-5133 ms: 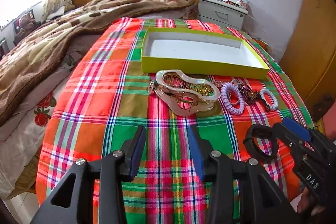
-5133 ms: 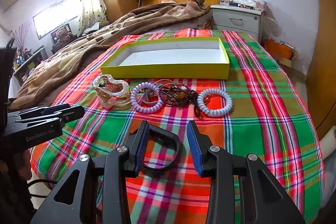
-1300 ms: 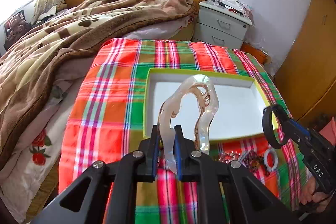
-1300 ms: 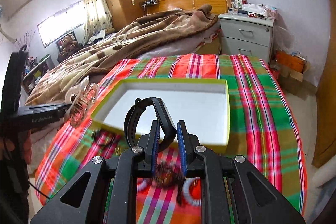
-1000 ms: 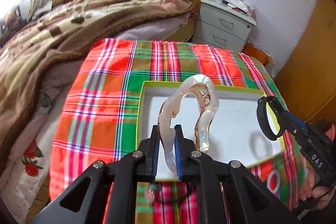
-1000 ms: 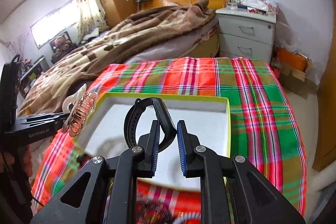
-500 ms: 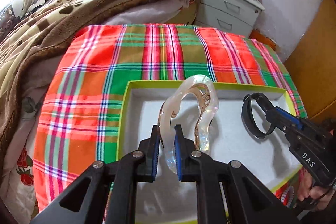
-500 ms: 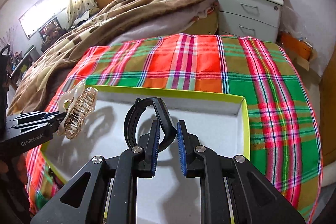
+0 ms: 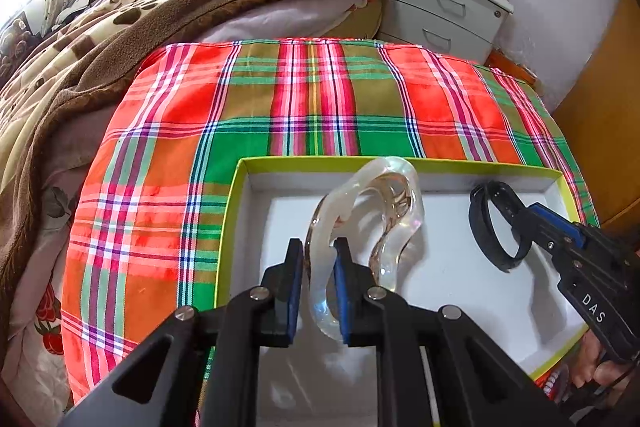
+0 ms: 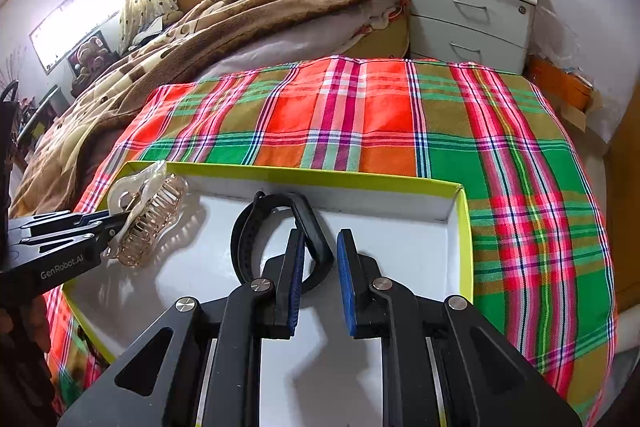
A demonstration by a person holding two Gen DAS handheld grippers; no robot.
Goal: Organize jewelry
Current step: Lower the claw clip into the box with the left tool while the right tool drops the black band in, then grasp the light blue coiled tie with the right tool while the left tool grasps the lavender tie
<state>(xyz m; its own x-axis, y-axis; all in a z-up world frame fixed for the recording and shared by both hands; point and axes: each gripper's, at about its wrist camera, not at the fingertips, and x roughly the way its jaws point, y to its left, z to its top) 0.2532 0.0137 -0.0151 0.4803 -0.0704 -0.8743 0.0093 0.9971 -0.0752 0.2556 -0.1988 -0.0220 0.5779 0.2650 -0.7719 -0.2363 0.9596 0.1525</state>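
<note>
Over the yellow-rimmed box (image 9: 234, 227) on the plaid cloth (image 9: 312, 107), we lower two pieces at once. Our left gripper (image 9: 316, 283) has just been easing its jaws apart around the clear hair claw (image 9: 384, 203), which stands between the pads above the white floor. Our right gripper (image 10: 320, 267) looks clamped on the black band (image 10: 280, 223). Neither piece is released yet; a few beads (image 9: 554, 381) remain outside the box.

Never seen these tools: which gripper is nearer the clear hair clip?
Left. The clear hair clip stands between the left gripper's fingers, which have just been opening; the right gripper, holding the black band, is off to one side.
</note>
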